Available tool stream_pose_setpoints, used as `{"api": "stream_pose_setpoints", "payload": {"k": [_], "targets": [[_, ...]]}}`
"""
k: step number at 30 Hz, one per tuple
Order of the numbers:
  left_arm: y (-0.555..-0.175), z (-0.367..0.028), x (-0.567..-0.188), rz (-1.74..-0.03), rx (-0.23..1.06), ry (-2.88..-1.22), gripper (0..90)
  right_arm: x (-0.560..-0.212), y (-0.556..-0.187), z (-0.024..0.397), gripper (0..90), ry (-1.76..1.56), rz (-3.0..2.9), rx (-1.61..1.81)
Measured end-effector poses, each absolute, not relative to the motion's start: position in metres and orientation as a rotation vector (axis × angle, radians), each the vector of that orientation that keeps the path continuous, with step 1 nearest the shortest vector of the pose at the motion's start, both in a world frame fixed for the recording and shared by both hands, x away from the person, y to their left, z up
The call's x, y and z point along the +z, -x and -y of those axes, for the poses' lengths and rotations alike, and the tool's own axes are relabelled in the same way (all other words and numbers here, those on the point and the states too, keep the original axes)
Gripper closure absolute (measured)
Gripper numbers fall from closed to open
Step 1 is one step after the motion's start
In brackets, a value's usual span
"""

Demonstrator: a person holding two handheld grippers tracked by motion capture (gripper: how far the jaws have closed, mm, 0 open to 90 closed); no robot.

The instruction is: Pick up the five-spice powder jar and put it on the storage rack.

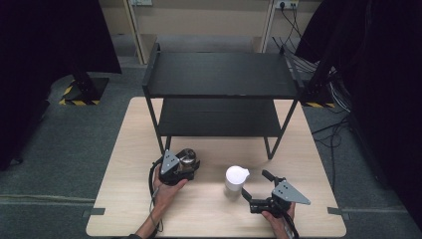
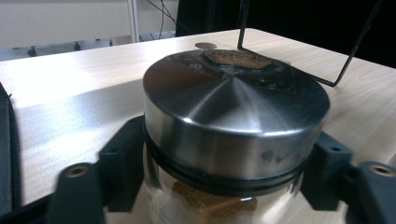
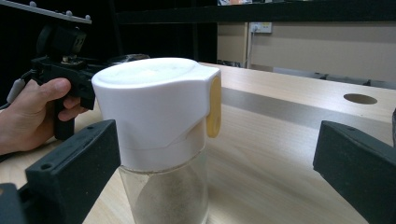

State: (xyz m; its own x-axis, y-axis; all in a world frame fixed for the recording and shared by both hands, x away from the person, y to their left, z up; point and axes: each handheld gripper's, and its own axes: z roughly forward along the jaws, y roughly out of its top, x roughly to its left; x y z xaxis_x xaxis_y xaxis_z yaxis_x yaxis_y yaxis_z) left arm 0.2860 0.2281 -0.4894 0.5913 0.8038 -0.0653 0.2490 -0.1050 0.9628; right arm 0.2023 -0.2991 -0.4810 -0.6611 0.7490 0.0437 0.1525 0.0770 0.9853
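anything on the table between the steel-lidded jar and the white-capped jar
No. In the high view only bare wooden table lies between the steel-lidded jar and the white-capped jar.

bench (image 1: 129, 199): pale wood, notched corners | rack (image 1: 219, 74): black, two shelves, at bench's far side | floor (image 1: 74, 149): grey carpet | curtains (image 1: 45, 40): black, both sides | far wall (image 1: 199, 20): beige, socket (image 1: 286, 5)

In the left gripper view the steel-lidded jar (image 2: 236, 126) runs off the bottom edge, base unseen. The white-capped shaker (image 3: 161, 135) is cropped below too, and one of the fingers (image 3: 70, 175) covers its side.
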Motion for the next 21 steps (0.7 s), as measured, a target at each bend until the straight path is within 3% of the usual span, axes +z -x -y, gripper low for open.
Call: {"api": "stream_pose_setpoints", "payload": {"k": [21], "targets": [[-0.274, -0.221, -0.482, -0.839, 0.613, -1.659, 30.6, -0.481, -0.202, 0.300, 0.9, -0.884, -1.878, 1.624]]}}
